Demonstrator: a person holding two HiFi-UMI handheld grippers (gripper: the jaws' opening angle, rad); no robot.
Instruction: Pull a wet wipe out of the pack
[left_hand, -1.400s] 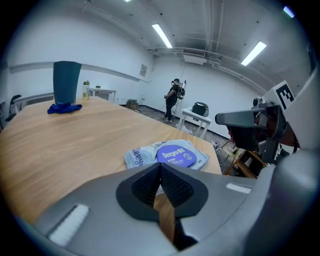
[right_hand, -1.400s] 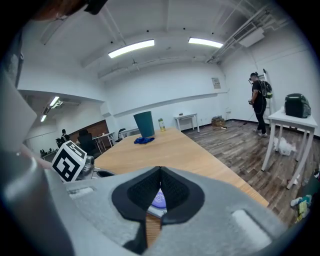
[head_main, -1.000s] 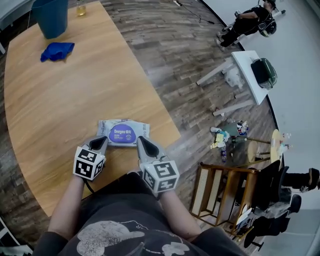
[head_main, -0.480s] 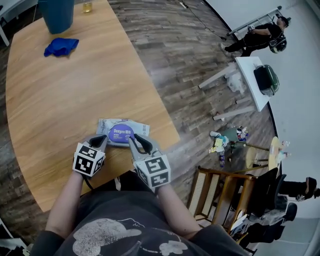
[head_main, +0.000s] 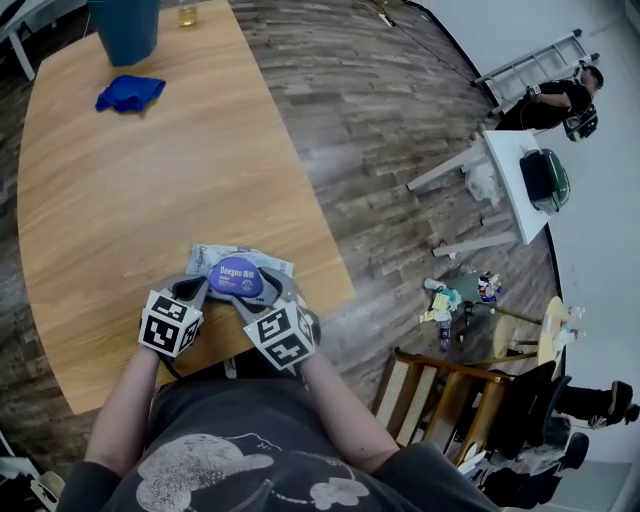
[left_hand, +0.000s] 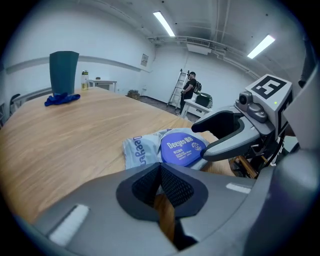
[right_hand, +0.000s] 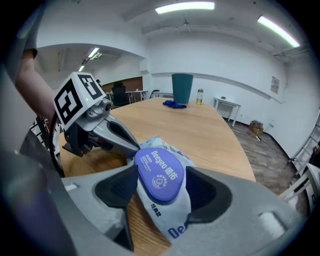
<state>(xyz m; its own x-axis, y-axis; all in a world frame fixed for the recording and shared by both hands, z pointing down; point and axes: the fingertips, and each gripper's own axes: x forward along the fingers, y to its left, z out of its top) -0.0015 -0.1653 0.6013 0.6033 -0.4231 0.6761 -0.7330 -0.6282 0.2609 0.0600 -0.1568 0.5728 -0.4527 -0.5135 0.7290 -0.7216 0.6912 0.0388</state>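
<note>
My right claw (right_hand: 161, 180) has just been opening and stands wide, its jaws on either side of the purple lid (head_main: 237, 276) of the wipes pack (left_hand: 142, 150) without pinching it. The pack lies flat on the tabletop (head_main: 120, 180). My left claw (left_hand: 161, 172) is closed tight on nothing, with its tip just beside the pack's near left corner.

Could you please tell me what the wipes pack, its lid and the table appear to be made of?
Pack: likely soft plastic film, pale grey, crinkled.
Lid: seemingly rigid plastic, smooth blue-violet, moulded rim.
Table: wood or wood-look laminate, visible grain, matte.
</note>
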